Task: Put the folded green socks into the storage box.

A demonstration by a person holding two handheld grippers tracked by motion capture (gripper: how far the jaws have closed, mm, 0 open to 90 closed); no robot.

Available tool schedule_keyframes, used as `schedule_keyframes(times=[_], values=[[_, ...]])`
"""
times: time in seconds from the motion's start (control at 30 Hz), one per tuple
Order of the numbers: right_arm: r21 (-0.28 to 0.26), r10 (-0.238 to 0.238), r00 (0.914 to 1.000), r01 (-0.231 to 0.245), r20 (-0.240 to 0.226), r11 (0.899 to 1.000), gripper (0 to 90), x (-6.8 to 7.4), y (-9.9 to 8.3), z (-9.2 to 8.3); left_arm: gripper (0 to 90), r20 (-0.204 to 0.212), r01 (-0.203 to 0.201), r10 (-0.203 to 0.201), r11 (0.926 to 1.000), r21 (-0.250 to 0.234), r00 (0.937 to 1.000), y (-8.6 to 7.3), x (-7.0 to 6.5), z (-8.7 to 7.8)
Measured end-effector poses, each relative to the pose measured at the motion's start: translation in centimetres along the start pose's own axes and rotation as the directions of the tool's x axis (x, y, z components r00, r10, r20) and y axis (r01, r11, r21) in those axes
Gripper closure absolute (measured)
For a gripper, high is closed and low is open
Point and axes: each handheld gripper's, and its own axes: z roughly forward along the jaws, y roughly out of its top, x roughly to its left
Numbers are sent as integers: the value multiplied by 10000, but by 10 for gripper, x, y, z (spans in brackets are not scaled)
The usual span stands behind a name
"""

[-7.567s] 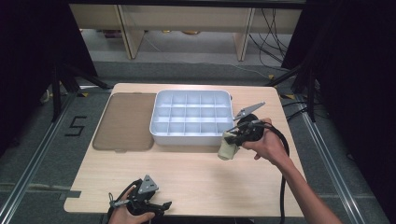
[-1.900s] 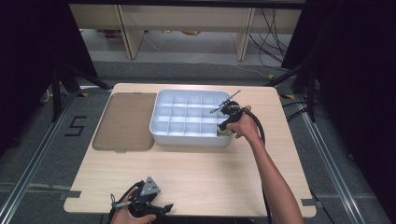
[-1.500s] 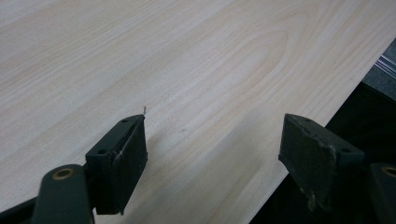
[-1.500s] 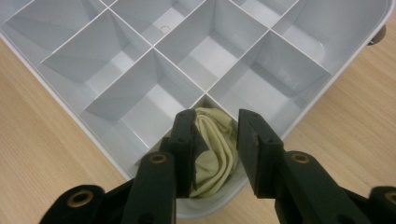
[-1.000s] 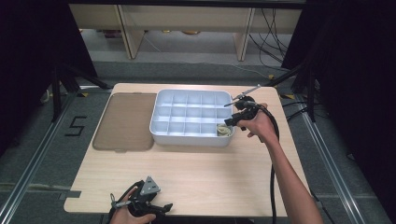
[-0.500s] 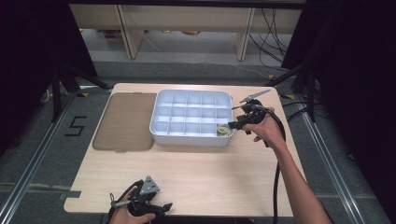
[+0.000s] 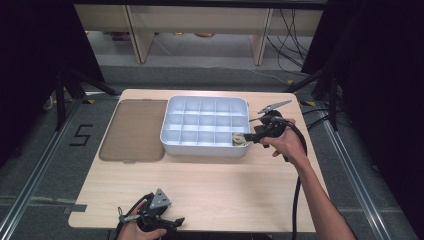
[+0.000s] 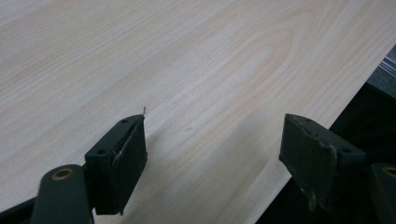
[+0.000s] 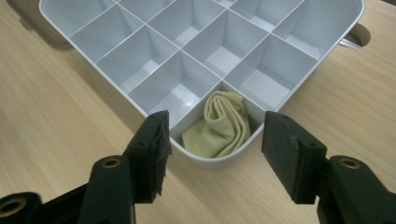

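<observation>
Now the right hand-held gripper point(image 9: 212, 144) is hovering just outside the near right corner of the white divided tray point(image 7: 172, 142), its jaws apart and having just been opening, nothing between them. Inside that corner compartment the crumpled yellowish cloth point(image 9: 222, 126) is lying. Well away from the tray, the left hand-held gripper point(image 8: 212, 144) is resting open over the table point(image 7: 240, 185).
</observation>
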Motion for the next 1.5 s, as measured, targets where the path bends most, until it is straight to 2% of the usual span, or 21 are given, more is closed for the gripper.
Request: schedule_keyframes(times=[0.07, 0.2, 0.23, 0.33, 0.37, 0.4, 0.5, 0.57, 0.6, 0.67, 0.73, 0.83, 0.9, 0.93, 0.97, 1.0, 1.03, 1.23, 1.27, 1.4, 1.5], values=[[-246, -7, 10000, 9, 89, 9997, 411, 2, -3, 0, 221, -22, -9, 9, 10000, -25, 10000, 0, 0, 0], [-191, 156, 9999, -158, -67, 9997, 402, 6, -8, -4, 221, 102, -17, 18, 9999, -109, 9999, 0, 0, 0], [-340, -39, 9999, 36, -98, 9994, 402, 6, -10, -3, 221, 101, -34, 35, 9999, -110, 9999, 0, 1, 0], [-455, 107, 9998, -114, -171, 9989, 392, 9, -14, -6, 220, -1, 19, -19, 9999, -103, 10000, 0, 1, 1], [-616, -120, 9999, 120, 6, 9980, 387, 9, -16, -5, 220, 5, -82, 82, 10000, -56, 10000, 0, 1, 1], [-398, 142, 9998, -148, -155, 9991, 379, 11, -17, -9, 221, 1, -113, 113, 9999, -63, 9999, 0, 2, 1], [-546, 8, 9999, -14, -102, 9985, 371, 13, -21, -11, 220, 12, -112, 112, 9999, -95, 9999, 0, 2, 0], [-733, 107, 9999, -111, -58, 9972, 368, 15, -24, -13, 220, 19, -139, 139, 9999, -79, 9999, 0, 2, 0], [-543, 380, 9991, -390, -206, 9978, 364, 18, -26, -14, 220, -7, -74, 74, 9999, -74, 10000, 0, 2, 0], [-710, 343, 9992, -357, -210, 9968, 361, 20, -30, -14, 218, -3, -90, 90, 9999, -76, 10000, 0, 2, 0], [-503, 525, 9982, -539, -293, 9973, 353, 23, -34, -15, 218, 35, -35, 35, 10000, -81, 10000, 0, 1, 0], [-808, 319, 9985, -353, -434, 9961, 346, 25, -41, -14, 218, 93, 83, -82, 9999, -110, 9999, 0, 1, 1], [-716, 451, 9982, -479, -405, 9963, 334, 29, -45, -14, 218, 59, -12, 12, 9999, -104, 10000, 0, 2, 0], [-566, 299, 9983, -327, -493, 9979, 330, 29, -47, -15, 218, 78, -30, 31, 9999, -146, 10000, 0, 2, 0], [-737, 578, 9973, -611, -461, 9954, 326, 33, -50, -14, 218, 70, -37, 38, 9999, -140, 10000, 0, 2, 0], [-663, 431, 9977, -465, -516, 9967, 321, 33, -52, -15, 218, -46, -92, 92, 9999, -104, 9999, 0, 3, 0], [-927, 399, 9981, -443, -480, 9947, 318, 34, -55, -13, 218, -34, -90, 89, 9999, -104, 10000, 0, 3, 0], [-884, 160, 9976, -218, -668, 9958, 304, 38, -65, -12, 218, 105, -9, 10, 9999, -106, 9999, 0, 2, 1], [-826, 347, 9981, -388, -509, 9958, 304, 40, -67, -14, 218, 103, -11, 12, 9999, -108, 9999, 0, 2, 1], [-849, 302, 9961, -372, -827, 9957, 297, 44, -74, -12, 218, -15, 24, -24, 9999, -106, 10000, 0, 3, 1], [-962, 174, 9980, -232, -610, 9951, 288, 43, -78, -13, 218, -29, -100, 100, 9999, -115, 9999, 0, 3, 0]])
